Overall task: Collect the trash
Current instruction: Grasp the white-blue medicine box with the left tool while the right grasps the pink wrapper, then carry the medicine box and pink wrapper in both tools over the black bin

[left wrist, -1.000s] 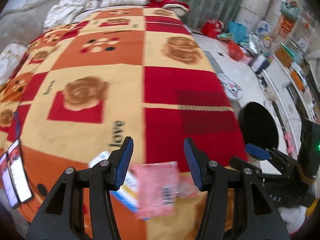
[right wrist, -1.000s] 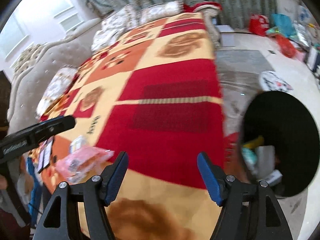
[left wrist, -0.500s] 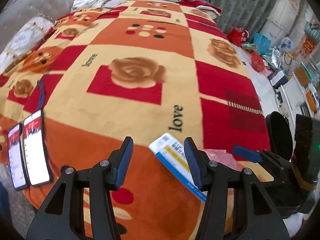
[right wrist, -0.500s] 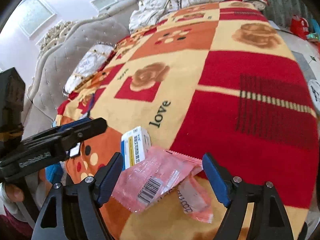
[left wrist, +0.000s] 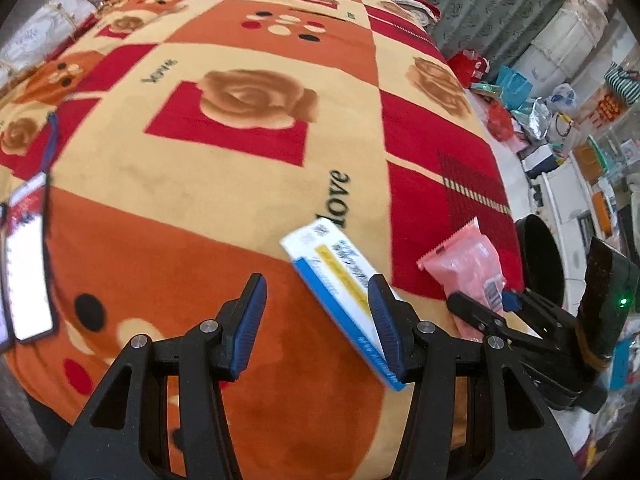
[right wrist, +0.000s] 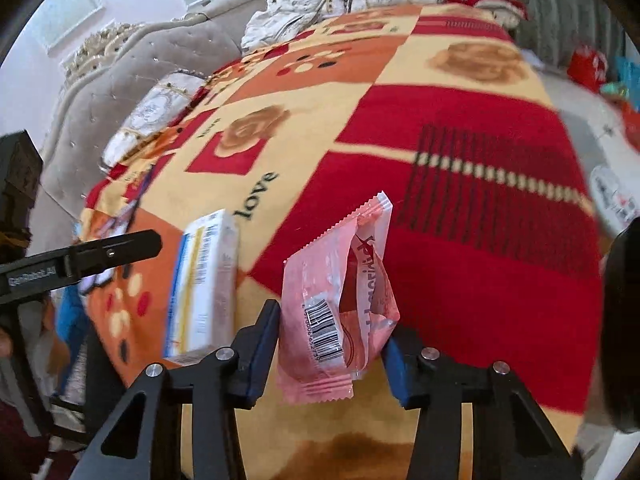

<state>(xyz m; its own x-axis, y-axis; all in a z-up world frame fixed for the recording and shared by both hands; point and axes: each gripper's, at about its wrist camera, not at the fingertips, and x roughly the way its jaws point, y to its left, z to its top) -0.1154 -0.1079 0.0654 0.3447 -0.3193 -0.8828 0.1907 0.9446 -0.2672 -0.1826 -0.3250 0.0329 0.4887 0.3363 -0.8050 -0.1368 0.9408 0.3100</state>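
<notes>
A pink wrapper [right wrist: 332, 300] with a barcode stands buckled between the pads of my right gripper [right wrist: 328, 354], whose jaws are closing on it; a second pink wrapper is folded behind the first. In the left wrist view the same wrapper [left wrist: 464, 260] sticks up from the right gripper [left wrist: 492, 304]. A white box [left wrist: 340, 276] with blue and yellow stripes lies on the patterned blanket [left wrist: 200, 208]. My left gripper [left wrist: 316, 324] hangs open just over the box's near end, which runs behind its right finger. The box [right wrist: 204, 280] also lies left of the right gripper.
A black bin [left wrist: 540, 264] stands on the floor past the bed's right edge. Two phones [left wrist: 28, 260] lie at the blanket's left edge. Bags and boxes crowd the floor [left wrist: 560, 140] at the far right. Pillows [right wrist: 312, 12] and a padded headboard sit at the far end.
The right gripper's jaws have narrowed onto the pink wrapper, which now stands crumpled. The left gripper has come down and over to the striped box.
</notes>
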